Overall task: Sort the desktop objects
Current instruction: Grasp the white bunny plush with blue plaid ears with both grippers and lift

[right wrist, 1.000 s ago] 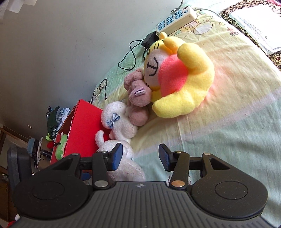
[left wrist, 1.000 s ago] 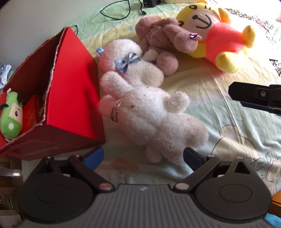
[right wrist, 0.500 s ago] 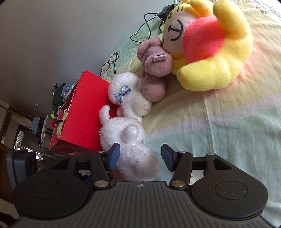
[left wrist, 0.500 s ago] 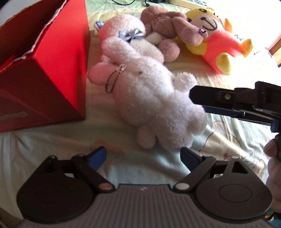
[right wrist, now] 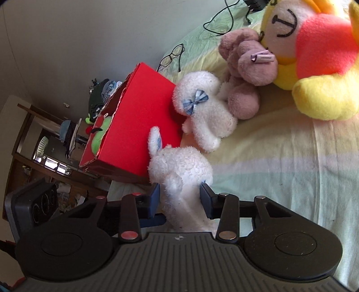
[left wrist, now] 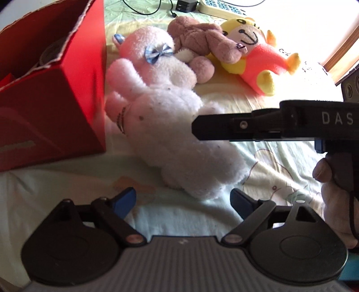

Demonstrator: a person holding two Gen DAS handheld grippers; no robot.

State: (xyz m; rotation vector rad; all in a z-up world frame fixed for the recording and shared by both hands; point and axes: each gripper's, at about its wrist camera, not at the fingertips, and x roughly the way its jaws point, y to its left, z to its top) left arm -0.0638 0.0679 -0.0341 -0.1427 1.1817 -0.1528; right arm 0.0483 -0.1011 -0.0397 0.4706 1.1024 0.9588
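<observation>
A white plush rabbit (left wrist: 170, 134) lies on the bedsheet beside a red cardboard box (left wrist: 56, 89). My right gripper (right wrist: 179, 195) has the rabbit's body (right wrist: 179, 170) between its blue pads; the jaws are closing and both pads touch the fur. In the left wrist view, one black finger (left wrist: 215, 128) of the right gripper crosses the rabbit from the right. My left gripper (left wrist: 182, 200) stands open just short of the rabbit's lower end, with nothing between its fingers. A green plush (right wrist: 98, 137) lies inside the box (right wrist: 139, 116).
Behind the rabbit lie a white plush with a blue bow (left wrist: 157, 60), a brown plush (left wrist: 202, 42) and a yellow-and-red plush (left wrist: 258, 51). Glasses (right wrist: 172, 56), cables and a power strip (left wrist: 215, 6) lie at the far edge. A hand (left wrist: 332, 186) holds the right gripper.
The right gripper came in from the right over the white rabbit and its jaws closed around the body. The left gripper moved closer to the rabbit, tilting further down.
</observation>
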